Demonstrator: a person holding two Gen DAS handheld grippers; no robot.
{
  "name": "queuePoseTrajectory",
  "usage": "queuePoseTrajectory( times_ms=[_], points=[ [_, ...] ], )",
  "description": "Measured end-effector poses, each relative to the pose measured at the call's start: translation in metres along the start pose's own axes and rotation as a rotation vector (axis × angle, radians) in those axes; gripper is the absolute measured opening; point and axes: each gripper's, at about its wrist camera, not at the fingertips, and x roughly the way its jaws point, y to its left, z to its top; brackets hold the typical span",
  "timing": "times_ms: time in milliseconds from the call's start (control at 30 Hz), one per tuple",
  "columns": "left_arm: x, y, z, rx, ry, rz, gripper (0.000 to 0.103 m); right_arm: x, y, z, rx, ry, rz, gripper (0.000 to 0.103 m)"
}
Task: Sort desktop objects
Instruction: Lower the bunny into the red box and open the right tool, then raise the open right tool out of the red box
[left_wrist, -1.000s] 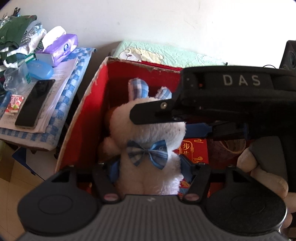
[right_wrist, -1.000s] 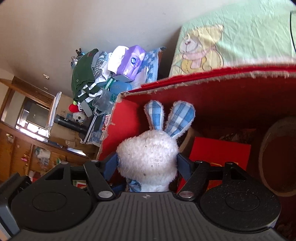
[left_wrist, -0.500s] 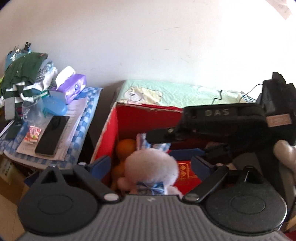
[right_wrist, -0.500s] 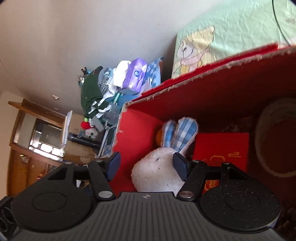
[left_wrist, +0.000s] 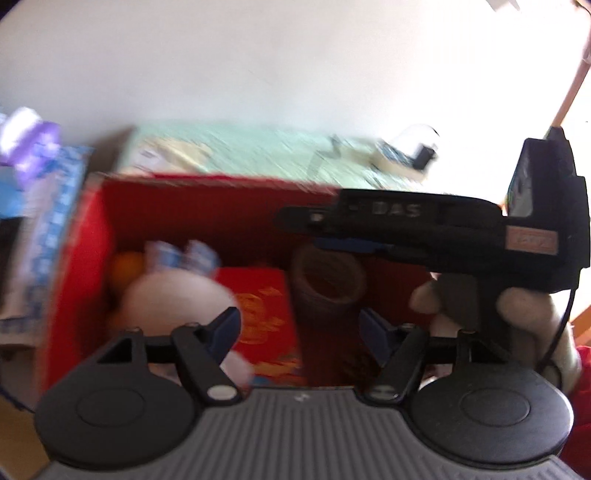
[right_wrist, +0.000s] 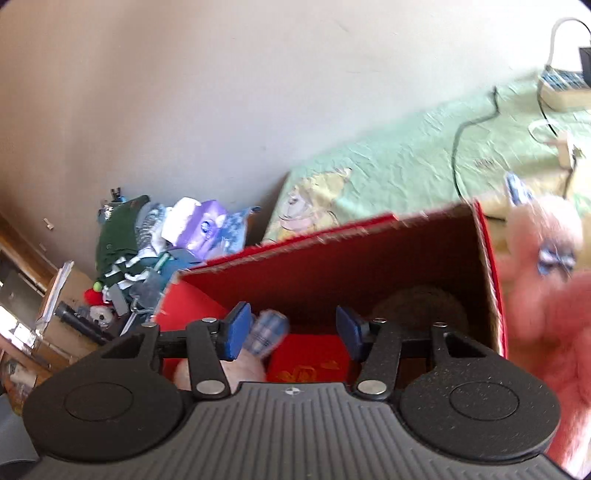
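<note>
A: What was in the red box (left_wrist: 77, 266)?

B: A white plush rabbit (left_wrist: 173, 295) lay at its left end, with an orange (left_wrist: 125, 264) tucked behind it in the corner. Beside the rabbit lay a red packet with gold print (left_wrist: 264, 314), and further right stood a brown round basket (left_wrist: 327, 280).

A: How did the rabbit look?

B: Blurred in the left wrist view, but white and fluffy, with blue checked ears (right_wrist: 267, 332) pointing toward the back wall of the box.

A: And the grippers?

B: The left gripper (left_wrist: 299, 330) hung above the box with its jaws spread wide and nothing between them; its left finger (left_wrist: 225, 330) overlapped the rabbit in the picture, though I could not tell whether they touched. The right gripper (right_wrist: 291, 334) was also wide apart and empty above the box, with the rabbit's ears just beside its left pad (right_wrist: 236, 330). A pink plush toy (right_wrist: 546, 295) stood outside the box at its right end.
</note>
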Motion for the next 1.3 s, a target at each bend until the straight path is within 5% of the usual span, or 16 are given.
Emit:
queuePoseTrajectory(
  times_ms=[333,700,1300],
  points=[
    [0.043,0.007,0.001,-0.029,0.132,0.044,0.072,0.004,-0.009,0.000,0.043,0.006,-0.010,0.049],
    [0.043,0.017,0.004,-0.010,0.090,0.203,0.077,0.003,-0.007,-0.003,0.042,0.021,-0.022,0.049],
    [0.045,0.016,0.005,-0.017,0.112,0.224,0.081,0.010,-0.007,-0.002,0.039,0.065,-0.026,0.049]
  ],
)
